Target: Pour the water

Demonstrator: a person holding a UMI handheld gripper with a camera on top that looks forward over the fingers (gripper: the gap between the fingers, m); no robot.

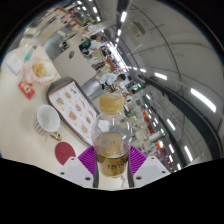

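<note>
Bottle (110, 140) at lower centre of frame, clear plastic, amber liquid inside, label low on the body. Your gripper (111, 160) is clamped on it, purple pads (88, 158) pressing either side near the label. Judged part full: moderate weight, thin walls that give, slick surface. Hold at mid-body, where you are. White cup (47, 119) sits at left of frame, menu card (75, 100) behind it on the table (30, 140).

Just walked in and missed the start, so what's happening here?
A hand-held gripper has its fingers closed on a clear bottle holding yellowish liquid, lifted above a pale table. The view is tilted. Beside the bottle on the table lie a white cup and a picture menu. No liquid is visibly pouring.
</note>
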